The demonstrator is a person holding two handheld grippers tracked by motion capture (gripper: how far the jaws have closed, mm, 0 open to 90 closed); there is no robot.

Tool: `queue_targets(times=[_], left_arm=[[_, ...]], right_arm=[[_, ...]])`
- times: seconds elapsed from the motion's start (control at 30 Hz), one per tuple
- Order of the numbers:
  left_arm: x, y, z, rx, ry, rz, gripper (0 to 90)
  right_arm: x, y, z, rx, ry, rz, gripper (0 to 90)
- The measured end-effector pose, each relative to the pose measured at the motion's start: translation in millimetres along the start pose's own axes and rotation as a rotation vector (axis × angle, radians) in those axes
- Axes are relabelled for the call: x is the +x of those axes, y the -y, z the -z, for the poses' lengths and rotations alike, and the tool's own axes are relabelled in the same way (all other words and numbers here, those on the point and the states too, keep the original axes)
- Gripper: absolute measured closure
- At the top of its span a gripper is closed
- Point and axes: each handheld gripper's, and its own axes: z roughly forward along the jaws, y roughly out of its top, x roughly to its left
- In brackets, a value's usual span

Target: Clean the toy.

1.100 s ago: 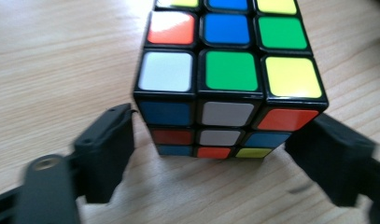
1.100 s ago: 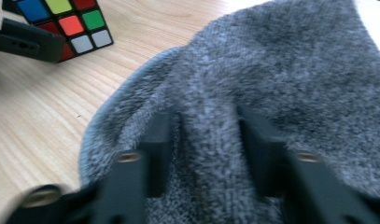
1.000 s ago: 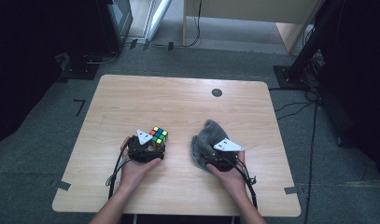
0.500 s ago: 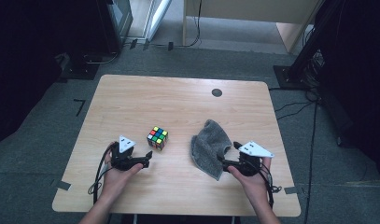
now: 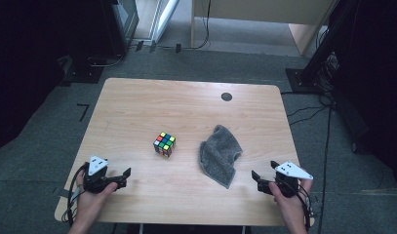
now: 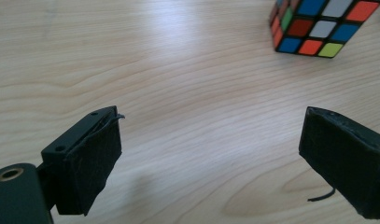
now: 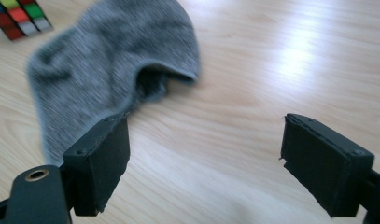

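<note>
Jaws of both tools were spread wide, and nothing was held between them. In the high view, the left gripper [image 5: 122, 176] was seen at the lower left of the frame, gripped by a hand [image 5: 91, 204] near the front edge of the wooden table [image 5: 137, 107]. The right gripper [image 5: 258, 178] was seen at the lower right, close to the table's right edge. In the left gripper view, bare tabletop was framed between the 2 black jaws, and the puzzle cube [image 6: 325, 25] was found at the upper right, well apart from them. In the right gripper view, the grey cloth [image 7: 103, 65] was spread across the upper left, its edge passing behind the left jaw; whether it was touched could not be told. In the high view, the cube stood at mid-frame, with the crumpled cloth just right of it.
</note>
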Motion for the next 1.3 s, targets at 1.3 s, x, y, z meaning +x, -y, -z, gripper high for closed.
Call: queue_targets(times=[1.3], left_arm=[[35.9,33.5,10.6,0.127,-0.155,0.034,6.2]], right_arm=[[-48.7,50.8,12.6,0.173,0.155,-0.092,4.3]])
